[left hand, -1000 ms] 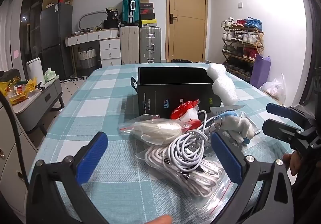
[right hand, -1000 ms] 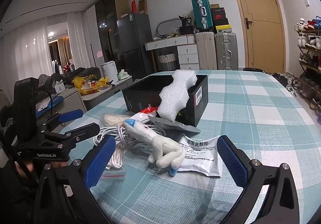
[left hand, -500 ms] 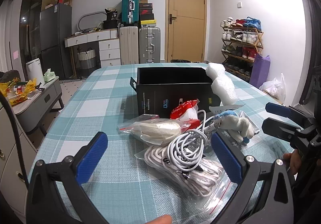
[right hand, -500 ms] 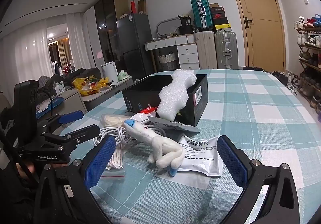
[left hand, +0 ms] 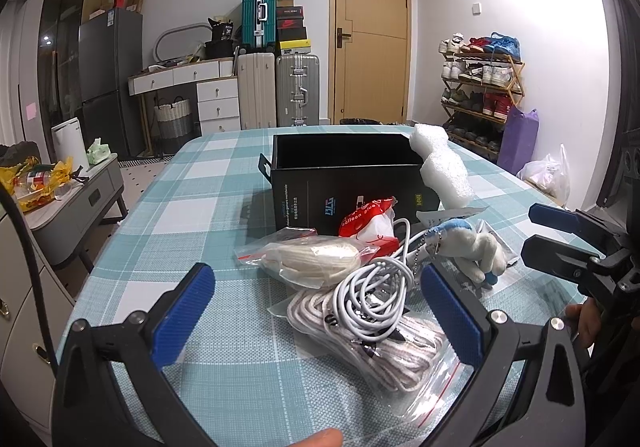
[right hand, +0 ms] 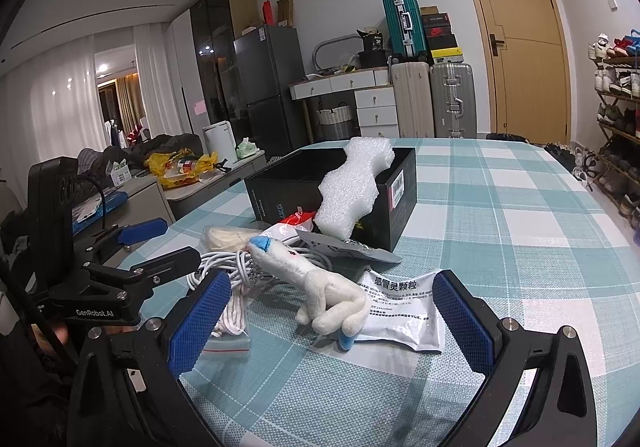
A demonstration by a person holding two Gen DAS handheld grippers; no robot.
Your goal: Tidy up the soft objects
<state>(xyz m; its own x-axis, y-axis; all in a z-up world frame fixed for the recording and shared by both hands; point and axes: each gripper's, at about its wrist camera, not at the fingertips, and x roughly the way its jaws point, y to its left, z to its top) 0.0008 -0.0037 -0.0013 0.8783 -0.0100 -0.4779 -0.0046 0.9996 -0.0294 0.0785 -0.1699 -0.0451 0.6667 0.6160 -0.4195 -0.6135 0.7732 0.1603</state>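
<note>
**Both grippers poised over a heap of soft odds and ends**

The left gripper (left hand: pixel 316 311) hangs above the checked tablecloth (left hand: pixel 192 207) with its blue-padded jaws spread wide and empty, framing a coil of white cable (left hand: pixel 372 295) that lies on a zip bag of rope (left hand: pixel 384 343). Beside it sits a second bag of cream cord (left hand: pixel 308 259) and a red-and-white packet (left hand: pixel 368 223) printed "Balloon glue". The right gripper (right hand: pixel 330 317), marked "GenRobot.AI" on its neighbour's frame, is likewise wide open, straddling a white plush toy (right hand: pixel 320 287) whose blue-tipped leg rests on a white sachet (right hand: pixel 404 311) with Chinese lettering. Behind stands an open black box (right hand: pixel 336 187), a white foam piece (right hand: pixel 356 183) leaning on its corner.
</note>
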